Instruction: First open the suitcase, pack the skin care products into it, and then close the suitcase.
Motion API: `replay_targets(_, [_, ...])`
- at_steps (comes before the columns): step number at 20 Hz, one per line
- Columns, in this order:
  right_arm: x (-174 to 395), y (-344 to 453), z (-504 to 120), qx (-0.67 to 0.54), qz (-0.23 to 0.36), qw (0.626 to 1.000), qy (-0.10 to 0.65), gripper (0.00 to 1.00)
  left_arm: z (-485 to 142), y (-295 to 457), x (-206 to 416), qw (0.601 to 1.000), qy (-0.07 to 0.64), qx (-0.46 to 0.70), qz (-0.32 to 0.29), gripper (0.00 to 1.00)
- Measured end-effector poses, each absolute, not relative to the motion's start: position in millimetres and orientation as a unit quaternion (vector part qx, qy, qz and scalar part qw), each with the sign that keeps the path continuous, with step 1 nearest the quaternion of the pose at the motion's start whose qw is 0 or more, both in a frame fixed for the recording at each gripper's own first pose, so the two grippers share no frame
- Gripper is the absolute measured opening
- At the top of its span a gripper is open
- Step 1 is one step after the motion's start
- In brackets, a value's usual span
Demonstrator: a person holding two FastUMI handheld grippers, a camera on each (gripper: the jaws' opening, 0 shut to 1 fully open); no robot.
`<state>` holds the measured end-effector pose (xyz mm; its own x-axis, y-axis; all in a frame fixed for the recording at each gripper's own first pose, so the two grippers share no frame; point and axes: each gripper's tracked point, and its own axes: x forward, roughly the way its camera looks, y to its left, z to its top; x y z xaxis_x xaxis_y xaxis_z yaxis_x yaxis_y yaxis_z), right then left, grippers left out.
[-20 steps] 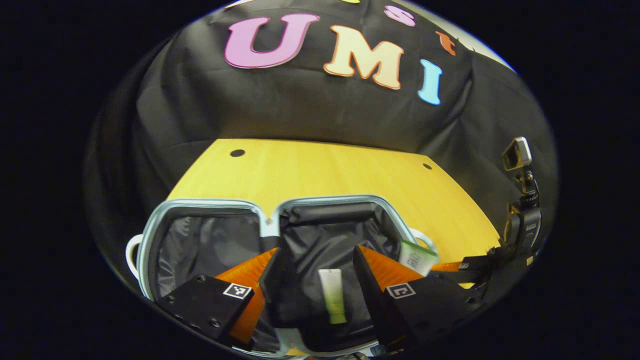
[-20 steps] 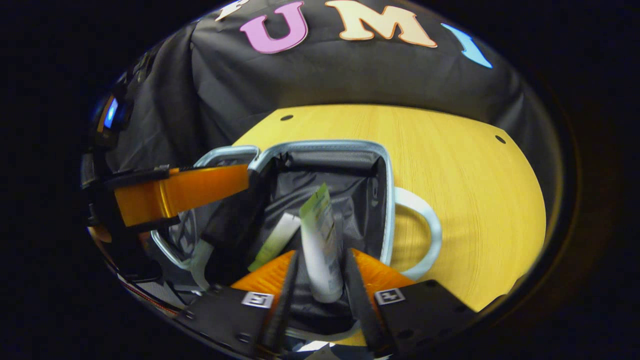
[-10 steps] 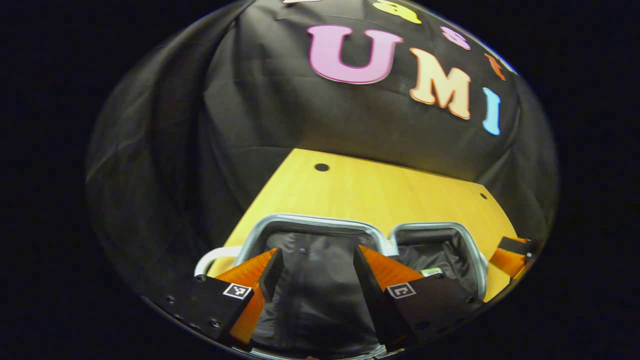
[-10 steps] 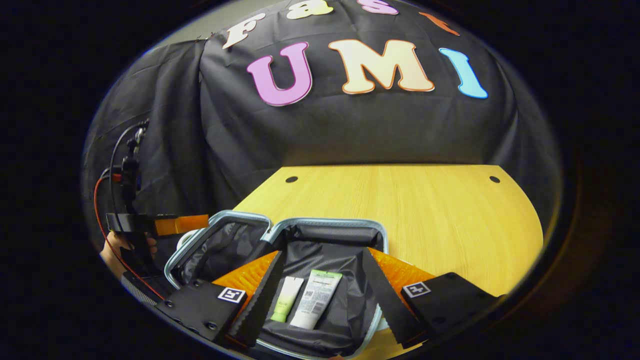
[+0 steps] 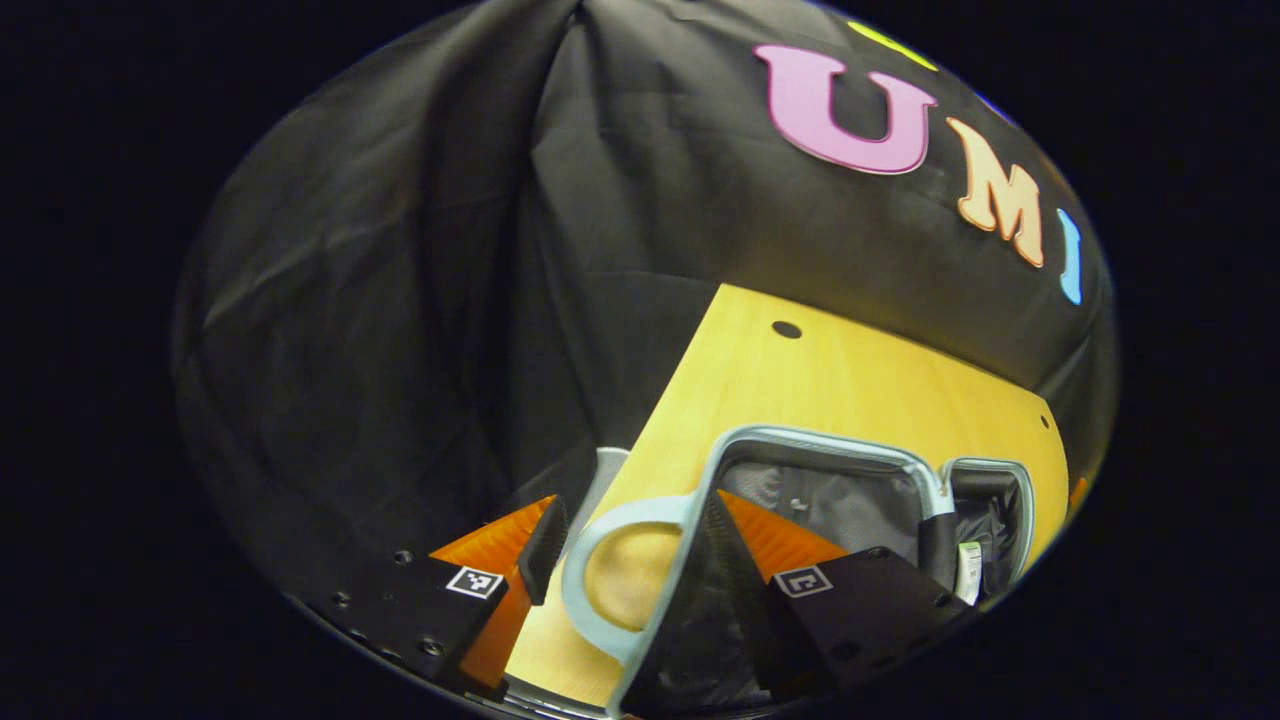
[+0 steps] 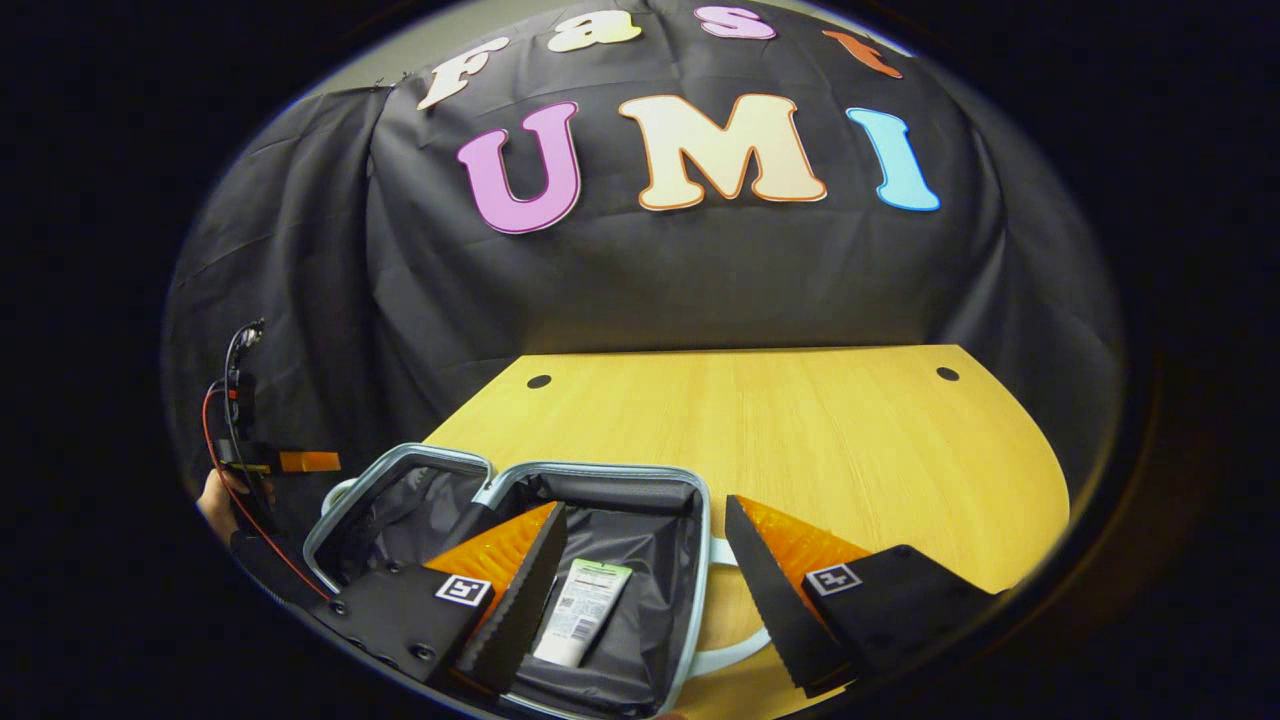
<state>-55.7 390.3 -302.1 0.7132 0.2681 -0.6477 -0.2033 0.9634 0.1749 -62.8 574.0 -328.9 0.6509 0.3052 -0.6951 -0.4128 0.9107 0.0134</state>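
Swinging off the suitcase [image 5: 830,470], left claw [image 5: 625,540] now gapes empty over its side handle [image 5: 600,575], lower centre. Right claw [image 6: 640,560] pulled back, spread, empty. One tube [image 6: 585,625] visible in the right half, bottom centre; second hidden. Two claws, one surface [image 6: 800,420].

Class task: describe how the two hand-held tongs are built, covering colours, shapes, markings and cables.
Both tongs, the left tongs and the right tongs, have two orange, ribbed, wedge-shaped fingers edged with black pads, mounted on black blocks with screw holes. Each block carries a small square black-and-white marker. In the right gripper view, the far left tongs trail red and black cables.
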Motion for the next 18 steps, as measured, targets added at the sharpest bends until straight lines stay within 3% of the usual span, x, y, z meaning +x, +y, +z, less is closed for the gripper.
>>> replay_targets(6, [-53.7,377.5,-301.2,0.038,0.113,0.926,0.357,0.98,-370.2,591.0,-77.5,0.884,0.4,-0.118,0.214,0.83])
replay_targets(9, [-52.8,373.4,-300.7,0.035,0.108,0.928,0.356,0.98,-391.8,595.6,-87.8,0.87,0.427,-0.135,0.208,0.76])
replay_targets(11, [-52.7,371.1,-298.5,0.032,0.105,0.929,0.353,0.98,-401.9,604.5,-96.6,0.859,0.446,-0.133,0.214,0.62])
replay_targets(14, [-54.3,363.2,-295.7,0.023,0.104,0.932,0.346,0.98,-401.1,590.9,-88.5,0.864,0.446,-0.128,0.196,0.12])
replay_targets(18, [-53.4,348.5,-289.4,0.026,0.099,0.937,0.335,0.98,-373.7,581.6,-86.6,0.873,0.439,-0.099,0.189,0.04])
